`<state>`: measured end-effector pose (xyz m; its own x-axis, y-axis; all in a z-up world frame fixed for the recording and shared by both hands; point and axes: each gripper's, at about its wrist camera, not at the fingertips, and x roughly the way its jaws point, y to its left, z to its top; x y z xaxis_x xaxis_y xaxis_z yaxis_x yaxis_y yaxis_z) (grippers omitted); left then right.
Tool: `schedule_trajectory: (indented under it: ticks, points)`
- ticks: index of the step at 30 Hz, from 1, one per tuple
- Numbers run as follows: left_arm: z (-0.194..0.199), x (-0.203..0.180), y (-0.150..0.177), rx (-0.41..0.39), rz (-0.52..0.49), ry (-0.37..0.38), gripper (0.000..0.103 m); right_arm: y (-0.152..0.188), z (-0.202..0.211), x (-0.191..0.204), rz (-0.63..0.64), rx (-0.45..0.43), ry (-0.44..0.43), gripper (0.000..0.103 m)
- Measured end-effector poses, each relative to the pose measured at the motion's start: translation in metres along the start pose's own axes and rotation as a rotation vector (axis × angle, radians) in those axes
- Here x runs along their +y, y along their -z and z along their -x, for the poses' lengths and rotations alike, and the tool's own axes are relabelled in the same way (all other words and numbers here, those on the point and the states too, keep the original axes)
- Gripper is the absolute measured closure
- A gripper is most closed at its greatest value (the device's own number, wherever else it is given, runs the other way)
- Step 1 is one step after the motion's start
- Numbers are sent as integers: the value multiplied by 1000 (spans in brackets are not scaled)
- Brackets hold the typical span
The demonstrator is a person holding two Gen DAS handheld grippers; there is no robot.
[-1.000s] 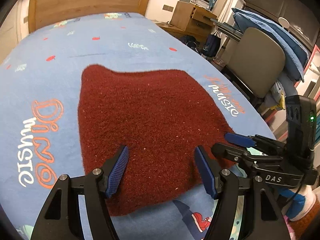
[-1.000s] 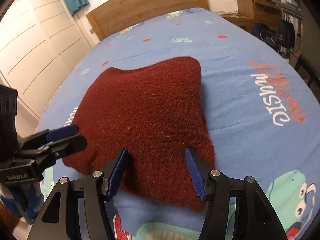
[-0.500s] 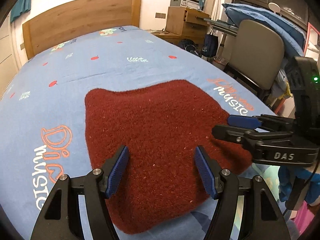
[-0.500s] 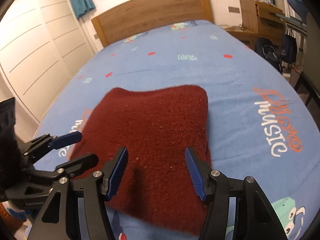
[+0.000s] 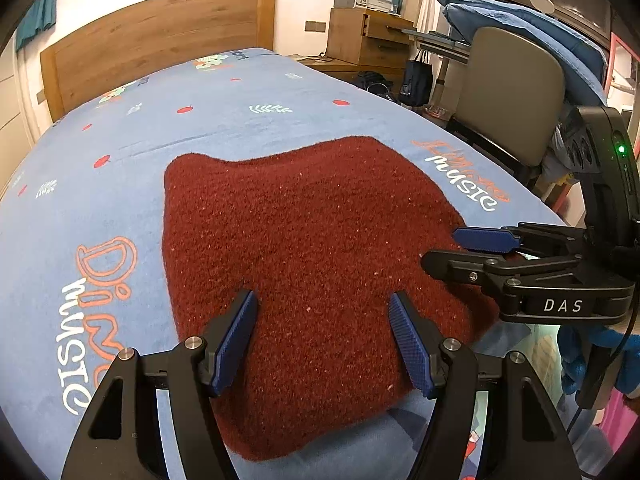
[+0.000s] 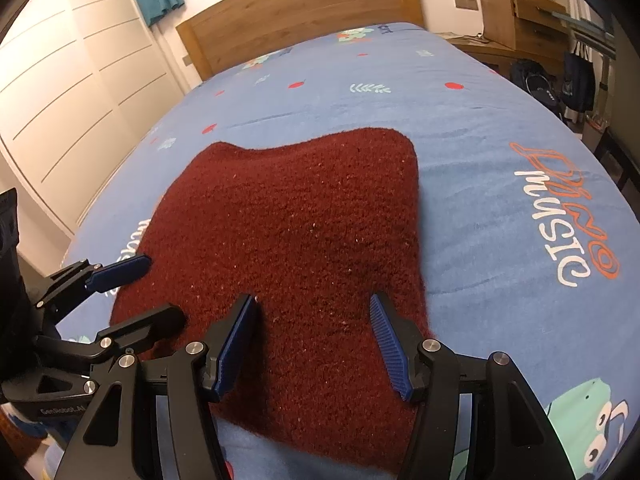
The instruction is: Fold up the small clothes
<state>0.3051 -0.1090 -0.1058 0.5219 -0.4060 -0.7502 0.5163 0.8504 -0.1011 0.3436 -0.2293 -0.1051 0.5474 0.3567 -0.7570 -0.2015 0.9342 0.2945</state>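
Dark red knitted garment (image 5: 304, 264), already doubled into a compact slab, lying flat near the foot end of a bed with a blue printed bedsheet (image 5: 240, 96); wooden headboard (image 5: 160, 40) far behind. Left gripper (image 5: 324, 320) and right gripper (image 6: 312, 320) hover side by side over the garment's near edge, each with its jaws apart and nothing between them, apparently placed to take the near hem for a further fold away from the holder. Legible writing: "Dino music" (image 6: 568, 232) printed on the sheet to the right, repeated at left; "DAS" (image 5: 562, 305) on the right gripper's body. A grey chair (image 5: 516, 96) stands beside the bed, far right.
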Motion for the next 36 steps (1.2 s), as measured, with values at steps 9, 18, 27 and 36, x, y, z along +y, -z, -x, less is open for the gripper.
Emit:
schedule_trajectory:
  ticks: [9, 18, 27, 36]
  points:
    - [2, 3, 7, -4, 6, 5, 41, 14, 6, 0, 11, 17, 1, 42]
    - [9, 4, 14, -3, 12, 8, 41, 25, 12, -1, 4, 43, 6, 42]
    - [29, 13, 16, 4, 57, 32, 37, 29, 27, 2, 1, 63, 25, 42]
    - [48, 70, 4, -5, 256, 66, 25, 7, 61, -7, -29, -12, 17, 41]
